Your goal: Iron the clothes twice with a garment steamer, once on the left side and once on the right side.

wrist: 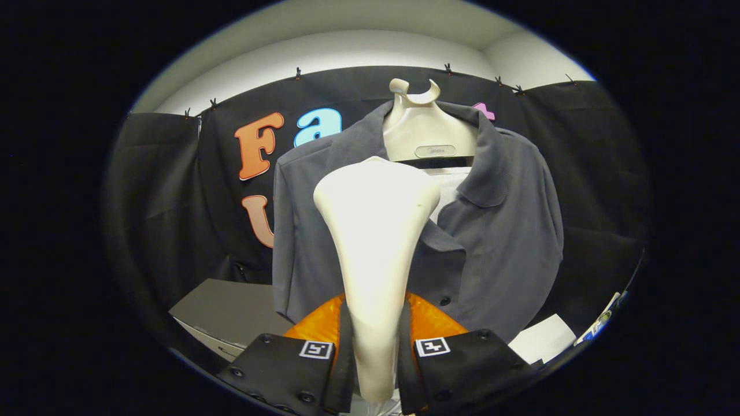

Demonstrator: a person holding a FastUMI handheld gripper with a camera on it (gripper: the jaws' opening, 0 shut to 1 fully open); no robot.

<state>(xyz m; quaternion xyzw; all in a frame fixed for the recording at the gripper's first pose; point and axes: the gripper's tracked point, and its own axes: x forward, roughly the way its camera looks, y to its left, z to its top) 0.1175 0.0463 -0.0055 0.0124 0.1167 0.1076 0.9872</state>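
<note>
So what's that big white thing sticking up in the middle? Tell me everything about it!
That is the garment steamer, smooth cream plastic as it looks. Its thin handle stands upright between the fingers of the hand-held gripper, which press on it from both sides. It widens upward into a broad rounded head, held up in front of the grey shirt on the hanger.

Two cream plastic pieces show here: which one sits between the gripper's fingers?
The steamer head, its handle clamped by the gripper. The other, the hanger, carries the grey shirt beyond the fingers.
</note>
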